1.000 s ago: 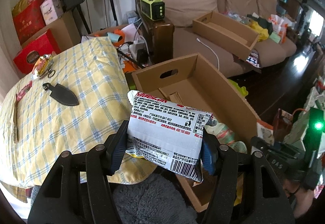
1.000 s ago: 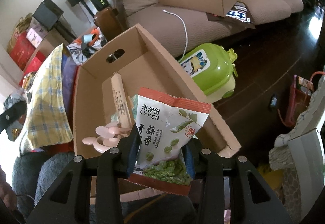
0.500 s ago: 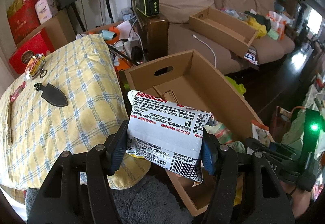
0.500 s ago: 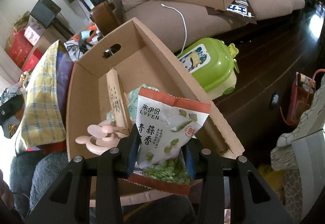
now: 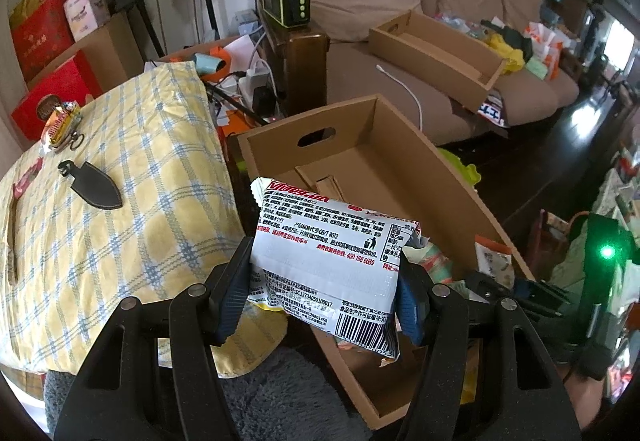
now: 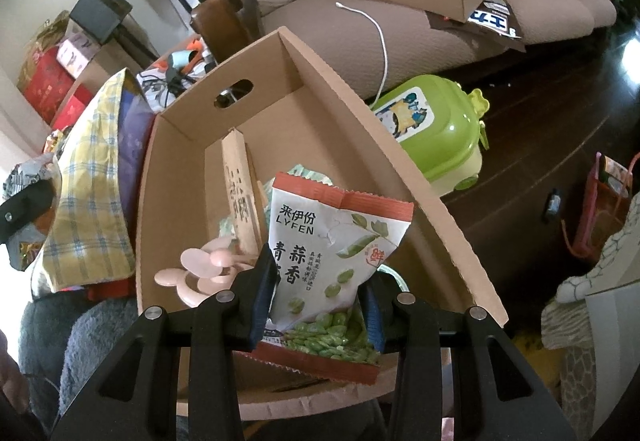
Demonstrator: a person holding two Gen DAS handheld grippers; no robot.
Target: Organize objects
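Holding a white snack packet [image 5: 326, 261] across its width in the left gripper [image 5: 322, 291], jaws standing about half open and pressing on both side edges, over the near end of the cardboard box [image 5: 460, 185]. Pinching a bag of green peas [image 6: 324, 273] low down in the right gripper [image 6: 316, 305], jaws narrower, above the same box [image 6: 400, 161]. Judging both as light, soft, air-filled and crinkly; film likely slippery, contents crushable, so gripping at the side seams or lower body rather than squeezing the middle hard. Reading "LYFEN" with Chinese characters on the pea bag; on the white packet, "400 168 6669", "Q/B/T 8012" roughly, a barcode and a bin symbol. Already lying in the box: a pink fan [image 6: 200, 273] and a paper sleeve [image 6: 240, 197].
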